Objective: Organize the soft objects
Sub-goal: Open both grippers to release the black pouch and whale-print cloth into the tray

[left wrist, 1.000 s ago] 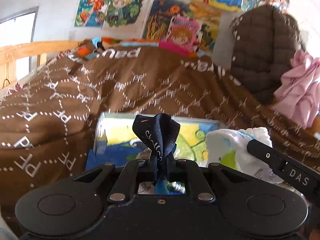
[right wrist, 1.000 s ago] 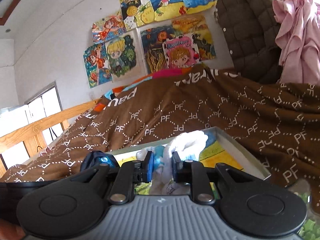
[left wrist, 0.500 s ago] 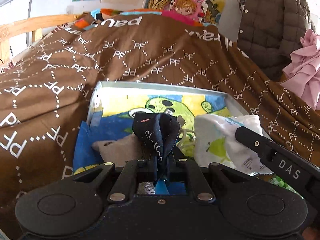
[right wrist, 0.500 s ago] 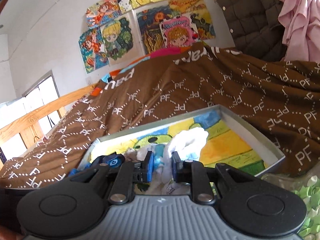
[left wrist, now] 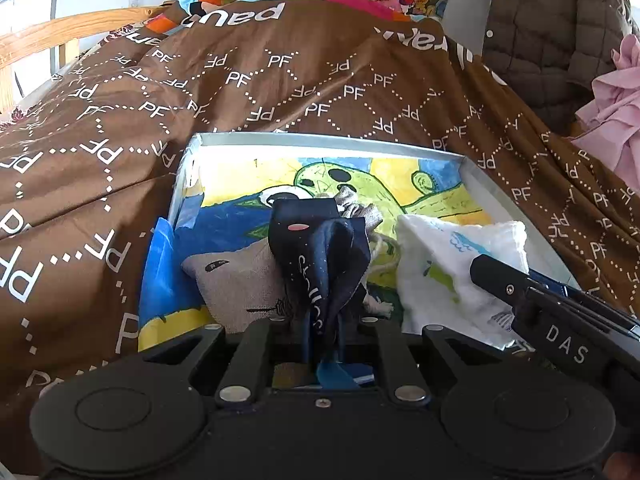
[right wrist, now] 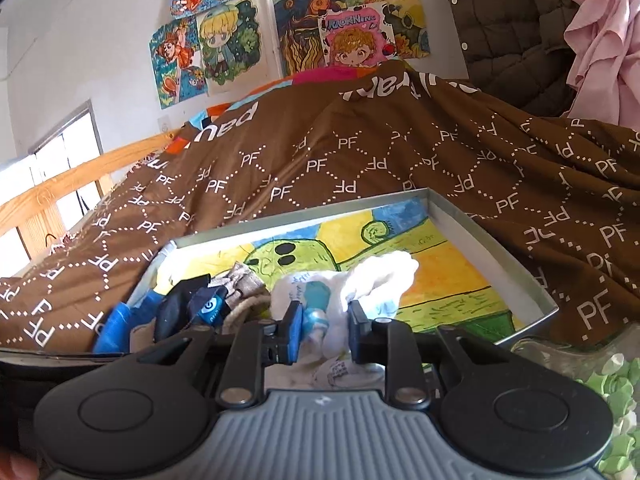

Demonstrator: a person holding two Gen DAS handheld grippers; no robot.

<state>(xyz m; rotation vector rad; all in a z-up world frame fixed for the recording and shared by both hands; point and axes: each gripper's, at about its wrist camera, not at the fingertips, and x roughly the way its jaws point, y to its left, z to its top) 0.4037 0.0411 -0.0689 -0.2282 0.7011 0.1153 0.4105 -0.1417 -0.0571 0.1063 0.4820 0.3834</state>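
a brown blanket [right wrist: 360, 160] printed with white "pf" letters and dotted diamonds covers the bed. a wooden bed rail [right wrist: 72, 176] runs along the left, beside a bright window [right wrist: 60, 152]. colourful cartoon drawings [right wrist: 288, 32] are stuck on the white wall. a brown quilted jacket [left wrist: 548, 28] hangs at the right, with a pink garment [right wrist: 604, 36] just beside it.

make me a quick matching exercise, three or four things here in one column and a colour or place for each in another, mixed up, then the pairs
Things:
1. navy cloth
2. white cloth
3. beige drawstring pouch
4. quilted jacket

Descriptions:
A. hangs on the wall past the bed
B. between the left gripper's opening jaws
C. lies in the tray, left of the white one
D. between the right gripper's opening jaws

Pairs: 1-B, 2-D, 3-C, 4-A
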